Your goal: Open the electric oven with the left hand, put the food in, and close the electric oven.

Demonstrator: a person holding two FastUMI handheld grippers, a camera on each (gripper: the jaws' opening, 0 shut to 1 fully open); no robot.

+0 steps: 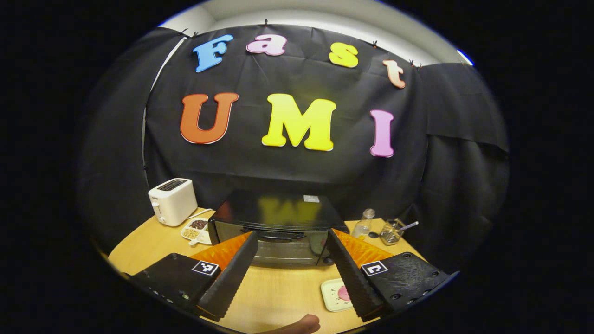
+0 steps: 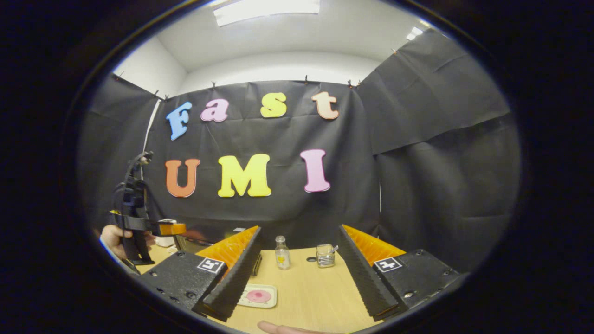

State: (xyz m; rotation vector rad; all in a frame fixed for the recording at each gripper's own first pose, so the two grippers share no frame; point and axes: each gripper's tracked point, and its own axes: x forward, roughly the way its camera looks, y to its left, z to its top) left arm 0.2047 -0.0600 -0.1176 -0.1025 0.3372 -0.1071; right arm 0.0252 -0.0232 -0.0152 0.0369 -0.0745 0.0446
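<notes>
1 oven (image 1: 278, 227), 1 toaster (image 1: 172, 201), 1 bottle (image 1: 363, 223), 2 grippers (image 1: 290, 278) (image 2: 297, 273)

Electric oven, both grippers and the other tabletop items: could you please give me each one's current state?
Electric oven: door closed.
Left gripper: open, empty.
Right gripper: open, empty.
Food: lying on its tray, outside the oven.
Glass bottle: upright.
Toaster: upright, slots empty.

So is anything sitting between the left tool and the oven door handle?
Nothing visible. The left tool is open and faces the oven across bare table. The door handle sits between its fingers' line; the food plate lies off to the side.
</notes>
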